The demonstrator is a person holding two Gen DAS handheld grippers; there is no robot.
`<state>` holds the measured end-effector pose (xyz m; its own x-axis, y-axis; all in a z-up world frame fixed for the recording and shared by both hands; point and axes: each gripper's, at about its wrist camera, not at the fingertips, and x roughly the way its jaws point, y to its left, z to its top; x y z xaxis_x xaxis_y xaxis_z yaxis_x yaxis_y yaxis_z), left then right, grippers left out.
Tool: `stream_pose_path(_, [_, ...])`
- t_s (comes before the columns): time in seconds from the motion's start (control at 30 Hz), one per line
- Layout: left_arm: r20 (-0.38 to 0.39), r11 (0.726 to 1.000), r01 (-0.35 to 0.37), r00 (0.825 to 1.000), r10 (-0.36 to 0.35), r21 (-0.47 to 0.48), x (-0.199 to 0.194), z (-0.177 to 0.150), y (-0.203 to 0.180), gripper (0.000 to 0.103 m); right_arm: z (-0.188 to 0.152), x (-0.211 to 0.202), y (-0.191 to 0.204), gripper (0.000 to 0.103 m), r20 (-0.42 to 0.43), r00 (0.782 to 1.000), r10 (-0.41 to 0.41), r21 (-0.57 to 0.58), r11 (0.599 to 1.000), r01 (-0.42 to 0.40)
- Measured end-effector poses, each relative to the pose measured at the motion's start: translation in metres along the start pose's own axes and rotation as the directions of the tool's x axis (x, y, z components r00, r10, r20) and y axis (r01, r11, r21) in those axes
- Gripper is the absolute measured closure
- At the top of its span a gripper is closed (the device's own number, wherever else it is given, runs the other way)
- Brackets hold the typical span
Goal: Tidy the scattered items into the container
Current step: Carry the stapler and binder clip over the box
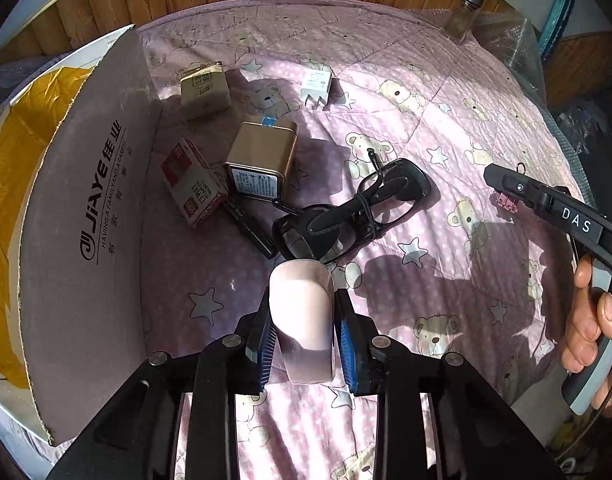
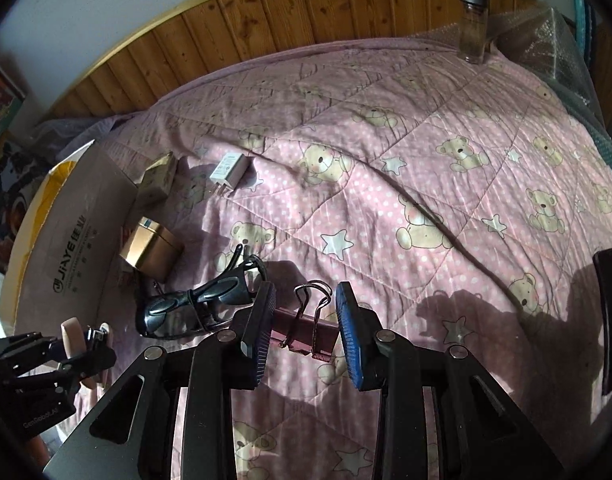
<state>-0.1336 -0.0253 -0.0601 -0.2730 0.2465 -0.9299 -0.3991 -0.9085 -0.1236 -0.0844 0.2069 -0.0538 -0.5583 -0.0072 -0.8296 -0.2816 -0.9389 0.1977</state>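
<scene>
My left gripper is shut on a pale pink rounded block, held just above the pink bear quilt. To its left stands the open cardboard box with a yellow lining. A gold tin, a red-and-white packet, a beige carton, a white charger, a black pen and black sunglasses lie scattered on the quilt. My right gripper has its pads against both ends of a pink binder clip low on the quilt.
A glass jar with a metal lid stands at the far right corner beside crumpled bubble wrap. A wooden wall panel runs behind the bed. A hand holds the right gripper's handle.
</scene>
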Motion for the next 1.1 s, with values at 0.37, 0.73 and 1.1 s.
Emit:
stream_pose_path(0.37, [0.081, 0.997, 0.053, 0.995, -0.049, -0.047, -0.031, 0.016, 0.010, 0.075, 0.009, -0.022, 0.045, 0.071, 0.015, 1.000, 0.018, -0.093, 0.996, -0.017])
stream_pose_path(0.73, [0.172, 0.990, 0.118, 0.980, -0.103, -0.080, -0.067, 0.022, 0.025, 0.075, 0.015, -0.046, 0.082, 0.071, 0.036, 0.998, 0.046, -0.165, 0.986, -0.039])
stream_pose_path(1.1, [0.259, 0.977, 0.179, 0.955, -0.145, -0.114, -0.103, 0.019, 0.049, 0.074, 0.024, -0.064, 0.128, 0.071, 0.043, 0.993, 0.113, -0.262, 0.960, -0.098])
